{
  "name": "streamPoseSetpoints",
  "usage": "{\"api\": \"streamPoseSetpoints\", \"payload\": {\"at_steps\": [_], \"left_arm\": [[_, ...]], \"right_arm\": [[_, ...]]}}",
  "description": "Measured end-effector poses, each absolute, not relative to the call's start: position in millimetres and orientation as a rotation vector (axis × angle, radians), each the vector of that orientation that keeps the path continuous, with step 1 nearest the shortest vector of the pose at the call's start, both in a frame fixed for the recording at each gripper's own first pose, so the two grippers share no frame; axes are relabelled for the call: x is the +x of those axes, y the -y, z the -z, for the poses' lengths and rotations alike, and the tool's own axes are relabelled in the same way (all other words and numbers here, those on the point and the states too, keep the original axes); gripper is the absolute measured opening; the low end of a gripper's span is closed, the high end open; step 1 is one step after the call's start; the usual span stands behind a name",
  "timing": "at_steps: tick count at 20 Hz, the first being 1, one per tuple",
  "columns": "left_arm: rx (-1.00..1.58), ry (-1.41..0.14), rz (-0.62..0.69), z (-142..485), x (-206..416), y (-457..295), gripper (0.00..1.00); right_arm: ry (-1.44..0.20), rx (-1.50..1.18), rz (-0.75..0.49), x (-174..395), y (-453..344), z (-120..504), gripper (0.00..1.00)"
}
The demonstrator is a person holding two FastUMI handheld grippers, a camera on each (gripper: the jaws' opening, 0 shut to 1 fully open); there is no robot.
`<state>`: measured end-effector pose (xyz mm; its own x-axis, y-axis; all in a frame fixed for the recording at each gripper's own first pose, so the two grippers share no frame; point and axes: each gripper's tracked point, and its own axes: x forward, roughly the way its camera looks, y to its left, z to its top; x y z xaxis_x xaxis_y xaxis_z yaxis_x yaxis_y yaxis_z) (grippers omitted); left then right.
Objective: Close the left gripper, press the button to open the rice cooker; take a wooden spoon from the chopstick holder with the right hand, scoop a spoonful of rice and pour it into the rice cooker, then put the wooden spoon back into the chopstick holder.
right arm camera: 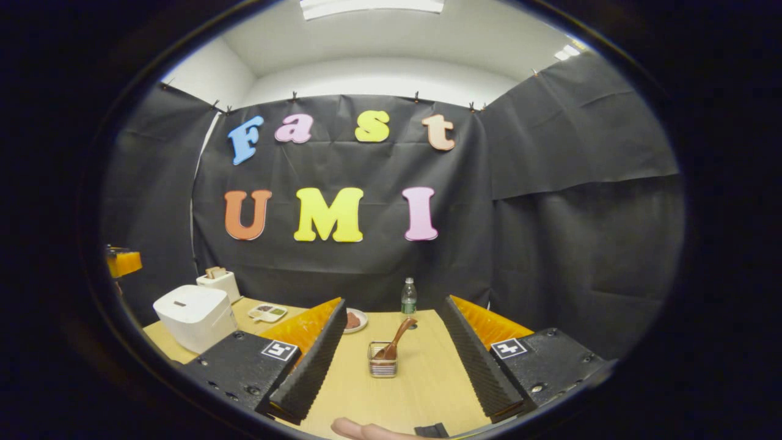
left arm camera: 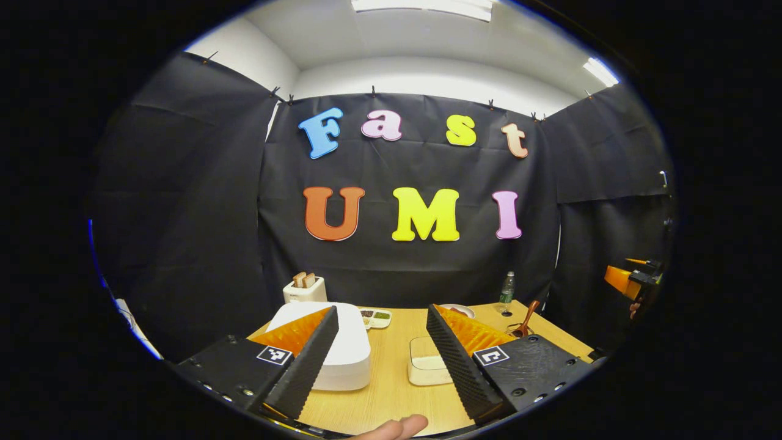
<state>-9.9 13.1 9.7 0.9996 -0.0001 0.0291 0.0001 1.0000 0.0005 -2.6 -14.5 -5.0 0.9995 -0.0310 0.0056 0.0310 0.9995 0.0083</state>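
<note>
The white rice cooker stands shut on the wooden table, just beyond my left gripper, which is open and holds nothing. To its right sits a cream rice box. In the right gripper view the wire chopstick holder stands straight ahead with the wooden spoon leaning in it. My right gripper is open and empty, some way short of the holder. The rice cooker shows at the left there. The holder and spoon also appear behind my left gripper's right finger.
A toaster with bread stands at the back left. A seasoning tray, a small plate and a water bottle line the table's far edge. The other gripper hangs at the far right. A fingertip shows below.
</note>
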Motion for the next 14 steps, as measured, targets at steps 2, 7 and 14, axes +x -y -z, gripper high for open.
{"api": "streamPoseSetpoints", "payload": {"at_steps": [2, 7, 14], "left_arm": [[0.003, 0.017, -0.007, -7.4, -8.3, -16.3, 0.92], [0.024, -0.007, -0.029, 0.2, 2.2, -30.1, 0.92], [0.065, -0.054, 0.004, 15.0, 22.1, -31.8, 0.2]], "right_arm": [[0.005, 0.014, 0.028, -0.7, 13.7, 6.1, 0.99], [0.031, 0.024, 0.006, 14.1, 8.6, 1.8, 0.99], [0.024, 0.068, -0.036, 47.0, 1.1, 19.8, 0.99]]}}
